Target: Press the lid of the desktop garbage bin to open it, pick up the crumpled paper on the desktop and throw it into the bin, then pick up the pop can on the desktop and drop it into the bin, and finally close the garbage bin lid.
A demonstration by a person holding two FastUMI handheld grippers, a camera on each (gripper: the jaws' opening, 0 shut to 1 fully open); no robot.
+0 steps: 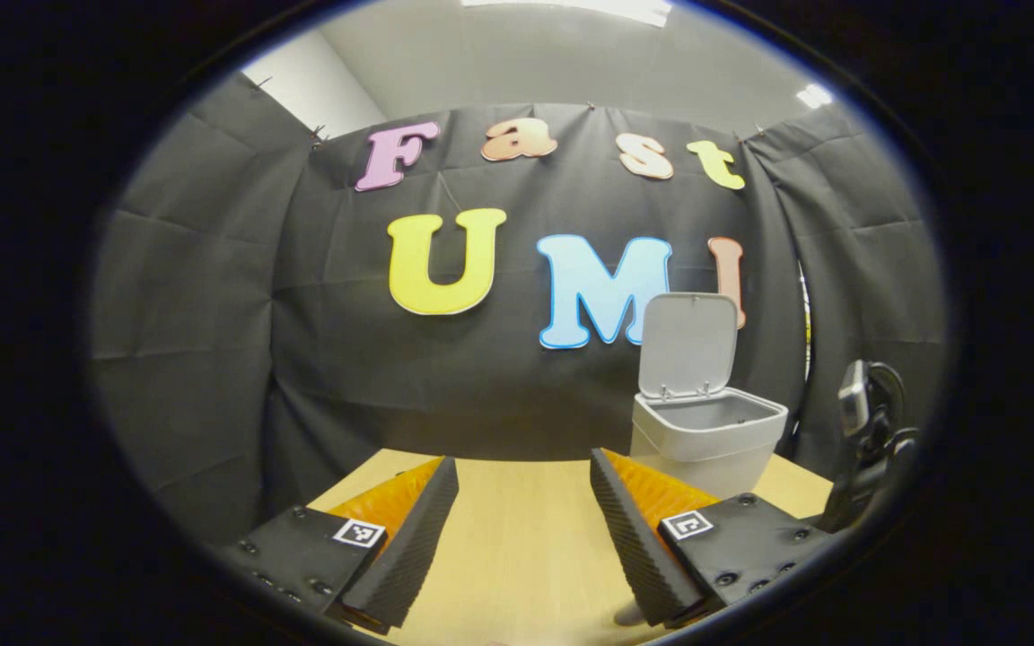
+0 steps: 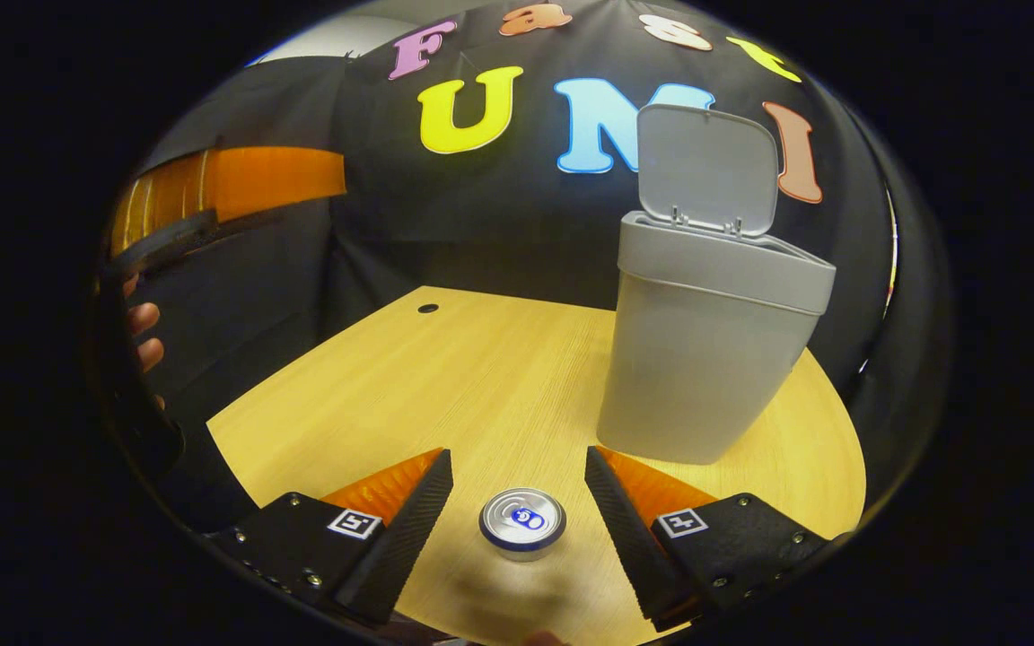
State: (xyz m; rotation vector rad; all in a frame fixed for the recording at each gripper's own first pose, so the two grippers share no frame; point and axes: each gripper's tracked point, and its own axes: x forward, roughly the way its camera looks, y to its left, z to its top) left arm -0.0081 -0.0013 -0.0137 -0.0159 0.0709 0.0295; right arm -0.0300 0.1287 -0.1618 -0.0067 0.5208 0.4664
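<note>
The grey bin (image 2: pixel 705 359) stands on the wooden table with its lid (image 2: pixel 707 166) swung up. In the left gripper view the bin (image 1: pixel 705 435) sits ahead to the right, its lid (image 1: pixel 687 341) upright and its inside looking bare from here. A pop can (image 2: pixel 522 522) stands upright on the table, seen from above, between the fingers of my right gripper (image 2: pixel 517 511), which is open and not touching it. My left gripper (image 1: pixel 524 529) is open above the table with nothing between its fingers. The right gripper's body (image 1: pixel 867 431) shows at the left view's right edge.
The wooden table (image 2: pixel 481 386) has a rounded front edge and a small dark hole (image 2: pixel 427 308) near its back left. A hand (image 2: pixel 144 336) holding the left gripper shows at the far left of the right gripper view. Black cloth walls the booth behind.
</note>
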